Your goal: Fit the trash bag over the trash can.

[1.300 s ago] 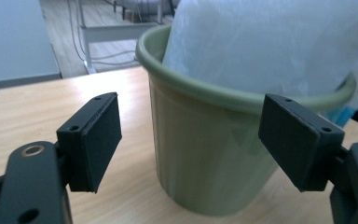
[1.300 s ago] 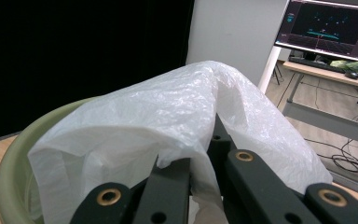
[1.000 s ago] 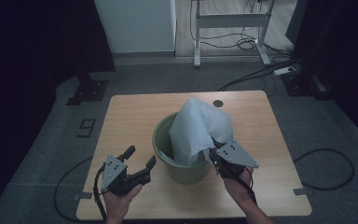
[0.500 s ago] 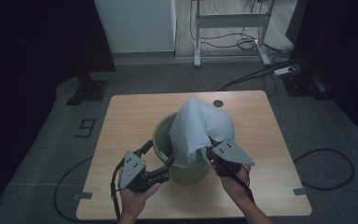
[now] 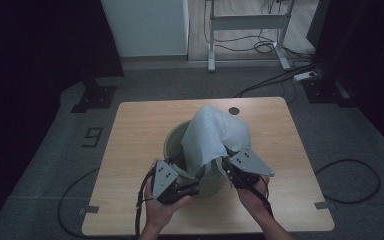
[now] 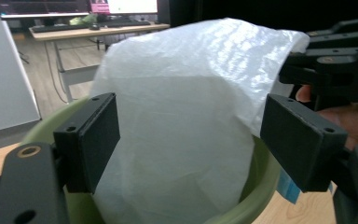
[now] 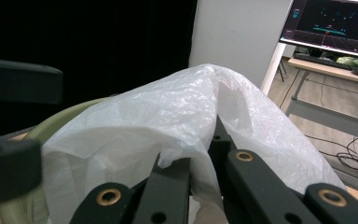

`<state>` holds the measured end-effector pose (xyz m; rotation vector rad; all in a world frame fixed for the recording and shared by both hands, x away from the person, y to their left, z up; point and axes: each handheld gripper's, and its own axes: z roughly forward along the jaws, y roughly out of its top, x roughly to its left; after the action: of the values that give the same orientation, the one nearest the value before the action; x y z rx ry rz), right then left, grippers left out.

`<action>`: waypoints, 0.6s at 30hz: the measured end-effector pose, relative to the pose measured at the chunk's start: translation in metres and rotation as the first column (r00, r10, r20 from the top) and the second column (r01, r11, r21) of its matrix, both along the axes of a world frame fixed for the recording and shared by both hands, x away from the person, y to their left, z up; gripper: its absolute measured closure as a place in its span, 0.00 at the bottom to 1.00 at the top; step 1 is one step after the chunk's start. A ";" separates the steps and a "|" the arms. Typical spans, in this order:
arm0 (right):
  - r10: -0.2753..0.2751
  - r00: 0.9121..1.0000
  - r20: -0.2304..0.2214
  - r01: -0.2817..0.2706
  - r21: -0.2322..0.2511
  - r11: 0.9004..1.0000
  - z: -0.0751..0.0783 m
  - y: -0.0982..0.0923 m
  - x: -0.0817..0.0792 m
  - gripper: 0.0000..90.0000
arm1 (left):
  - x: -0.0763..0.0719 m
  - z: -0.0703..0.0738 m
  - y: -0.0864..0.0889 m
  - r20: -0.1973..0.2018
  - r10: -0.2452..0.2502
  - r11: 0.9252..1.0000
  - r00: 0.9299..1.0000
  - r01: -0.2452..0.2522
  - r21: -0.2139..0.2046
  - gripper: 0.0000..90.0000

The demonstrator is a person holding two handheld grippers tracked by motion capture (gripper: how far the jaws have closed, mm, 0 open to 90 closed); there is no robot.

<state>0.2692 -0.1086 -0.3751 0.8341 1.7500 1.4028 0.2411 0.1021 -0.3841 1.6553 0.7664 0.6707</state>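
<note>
From above, the left tool (image 5: 192, 186) has slid in against the green bin (image 5: 172, 142) on the counter (image 5: 130, 130). Left gripper view: pads (image 6: 93, 140) spread around the white bag (image 6: 182, 140), ready to grab. Right gripper view: right tool (image 7: 200, 161) pinching the bag's edge.

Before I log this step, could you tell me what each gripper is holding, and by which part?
The right gripper is shut on the white plastic bag, pinching its edge near the green bin's rim. The left gripper is open and holds nothing.
</note>
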 end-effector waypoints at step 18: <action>-0.002 1.000 -0.011 0.003 0.042 0.999 -0.011 -0.003 -0.009 0.50 | 0.011 -0.001 -0.008 -0.041 -0.012 1.000 0.999 0.011 -0.019 0.94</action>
<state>0.2600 -0.1115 -0.3864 0.8679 1.7325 1.4400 0.2517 0.0939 -0.3854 1.6597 0.7899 0.6210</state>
